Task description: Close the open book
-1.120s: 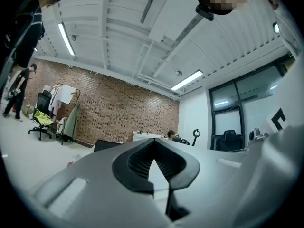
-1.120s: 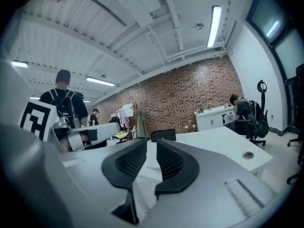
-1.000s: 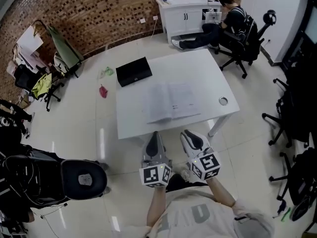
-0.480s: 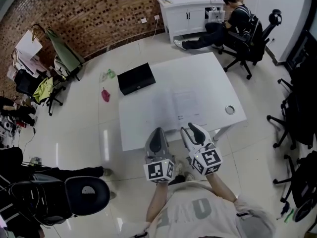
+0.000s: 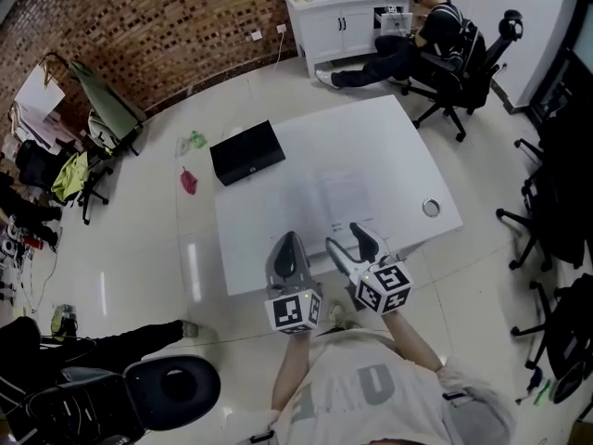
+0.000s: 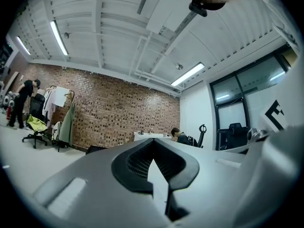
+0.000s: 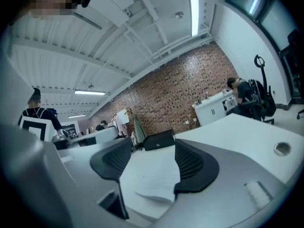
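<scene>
The open book (image 5: 324, 197) lies flat with pale pages on the white table (image 5: 389, 146), near its front edge. My left gripper (image 5: 288, 241) hovers at that edge, just left of the book, with its jaws closed together (image 6: 153, 156) and nothing in them. To its right, my right gripper (image 5: 347, 241) points at the book's near edge. Its jaws are opening. In the right gripper view the book's near corner (image 7: 154, 177) shows between the spread jaws (image 7: 152, 150), and the pads do not touch it.
A black case (image 5: 246, 152) lies on the table's far left corner. A round metal grommet (image 5: 431, 208) sits near the right edge. A person in an office chair (image 5: 435, 35) works at a white cabinet (image 5: 338, 12) beyond. More chairs (image 5: 556, 193) stand at right.
Both grippers have moved forward to the table's front edge. The right gripper's jaws have spread apart and it has rolled a little. The left one stays closed.
</scene>
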The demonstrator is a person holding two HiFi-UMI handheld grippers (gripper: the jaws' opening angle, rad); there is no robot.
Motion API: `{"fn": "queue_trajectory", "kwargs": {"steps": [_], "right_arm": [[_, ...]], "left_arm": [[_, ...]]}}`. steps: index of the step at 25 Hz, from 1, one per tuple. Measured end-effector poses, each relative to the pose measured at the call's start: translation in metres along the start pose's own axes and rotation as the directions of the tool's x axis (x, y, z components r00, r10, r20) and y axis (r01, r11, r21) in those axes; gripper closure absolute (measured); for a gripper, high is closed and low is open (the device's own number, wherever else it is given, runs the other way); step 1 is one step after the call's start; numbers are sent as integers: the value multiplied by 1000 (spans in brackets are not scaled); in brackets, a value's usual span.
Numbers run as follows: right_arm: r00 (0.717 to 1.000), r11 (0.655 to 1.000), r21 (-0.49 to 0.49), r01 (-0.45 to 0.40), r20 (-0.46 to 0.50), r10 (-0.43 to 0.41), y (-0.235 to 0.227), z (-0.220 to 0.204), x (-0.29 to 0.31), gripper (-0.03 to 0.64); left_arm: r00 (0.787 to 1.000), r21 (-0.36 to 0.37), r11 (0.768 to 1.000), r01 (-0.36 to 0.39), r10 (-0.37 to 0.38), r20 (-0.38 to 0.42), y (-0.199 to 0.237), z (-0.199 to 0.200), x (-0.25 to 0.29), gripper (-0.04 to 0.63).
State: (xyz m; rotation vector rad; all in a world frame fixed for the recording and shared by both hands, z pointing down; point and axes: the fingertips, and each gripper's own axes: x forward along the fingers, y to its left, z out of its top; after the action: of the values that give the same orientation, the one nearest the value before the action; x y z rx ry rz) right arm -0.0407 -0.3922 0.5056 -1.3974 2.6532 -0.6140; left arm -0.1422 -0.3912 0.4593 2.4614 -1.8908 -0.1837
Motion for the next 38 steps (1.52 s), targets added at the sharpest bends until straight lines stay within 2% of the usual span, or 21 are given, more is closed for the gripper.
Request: {"fn": "queue_trajectory", "kwargs": {"steps": [4,7,9,11,13,15,17,21,22,26,31,33,34,35,36,38], "right_arm": [[985,986,162,49,-169,-21,-27,-74,5,327],[955,974,202,99,-293,-36,-41,-121,4,325],[939,965,230,126,-340,-42,-46,-140,5,322],[936,938,308,159,-350,-43,-50,-152,6,310],[944,878,438,193,-328,-43,-57,-158,7,303],[955,796,567,212,-294,-44,-65,-161,7,283],[963,733,645,215,-264,-50,-71,-162,7,283],[984,569,805,167,-176,-40,-79,-162,14,278],[987,541,828,148,-155,-34,-80,-160,16,275],[994,470,875,113,-102,-48,-86,-156,22,276],[983,409,896,173,-128,-134,-95,-162,23,281],[961,392,881,264,-203,-190,-102,-173,20,324],[941,387,862,326,-259,-217,-106,-181,17,413],[922,387,841,378,-304,-239,-109,-187,14,535],[911,393,826,404,-326,-251,-110,-190,13,582],[911,407,819,405,-322,-257,-111,-189,11,584]], "left_arm": [[999,-2,1000,-7,7,-52,3,-27,1,588],[996,-9,1000,-12,11,-84,4,-38,1,588],[995,-13,1000,-14,12,-101,6,-44,2,588],[993,-17,1000,-13,11,-114,8,-48,1,588],[992,-18,1000,-11,9,-123,8,-51,1,588],[991,-17,1000,-9,6,-131,9,-53,0,586],[991,-14,1000,-6,4,-137,10,-55,0,586],[990,-5,1000,-9,8,-143,16,-56,0,586],[989,-3,1000,-11,10,-145,18,-57,0,586],[989,2,1000,-20,20,-144,26,-56,-3,586],[991,5,999,-33,33,-133,37,-54,-3,586],[991,5,999,-32,33,-130,40,-53,-3,586],[991,5,999,-32,32,-129,40,-52,-4,586],[991,4,999,-33,33,-129,41,-52,-4,586],[991,2,999,-35,35,-129,43,-52,-4,586],[991,-2,999,-42,41,-130,45,-52,-5,586]]}}
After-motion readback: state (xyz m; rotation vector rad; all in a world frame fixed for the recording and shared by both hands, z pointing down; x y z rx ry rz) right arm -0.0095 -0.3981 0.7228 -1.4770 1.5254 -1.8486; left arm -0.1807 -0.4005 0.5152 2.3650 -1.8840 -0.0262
